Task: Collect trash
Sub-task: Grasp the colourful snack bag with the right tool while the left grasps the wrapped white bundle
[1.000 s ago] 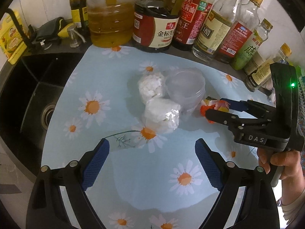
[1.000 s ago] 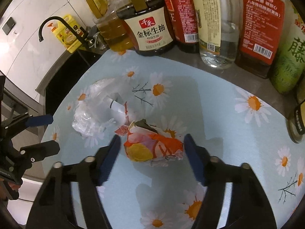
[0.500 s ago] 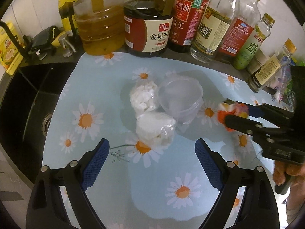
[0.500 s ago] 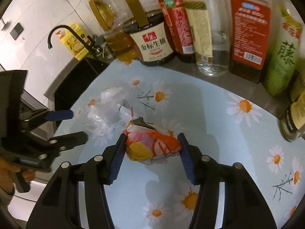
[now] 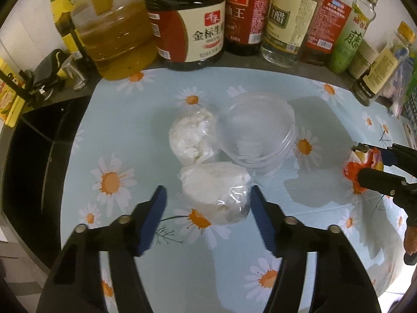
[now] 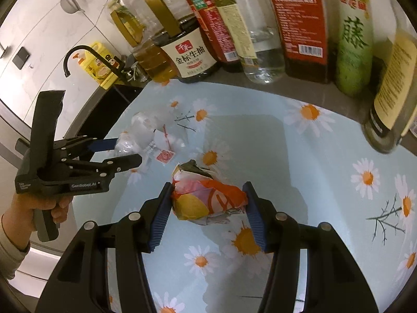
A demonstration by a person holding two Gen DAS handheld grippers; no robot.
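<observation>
The right gripper (image 6: 207,203) clamps the crumpled orange wrapper (image 6: 208,199). The left gripper (image 5: 207,206), jaws just closing, brackets a white bagged wad (image 5: 216,193), right pad touching. The soy sauce jug (image 5: 187,23) reads "金标生抽".

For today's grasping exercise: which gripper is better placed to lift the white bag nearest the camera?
Left. The left gripper has just been closing around the white bag; the right gripper already grips the orange wrapper.

Bench (image 5: 299,83): dark grey top under a pale blue daisy-print cloth (image 5: 161,109). Black sink (image 5: 28,161) at its left end, black curved tap (image 6: 78,54) above. Wall (image 6: 39,26): white glossy tiles. Bottles (image 5: 284,18) line the back edge.
</observation>
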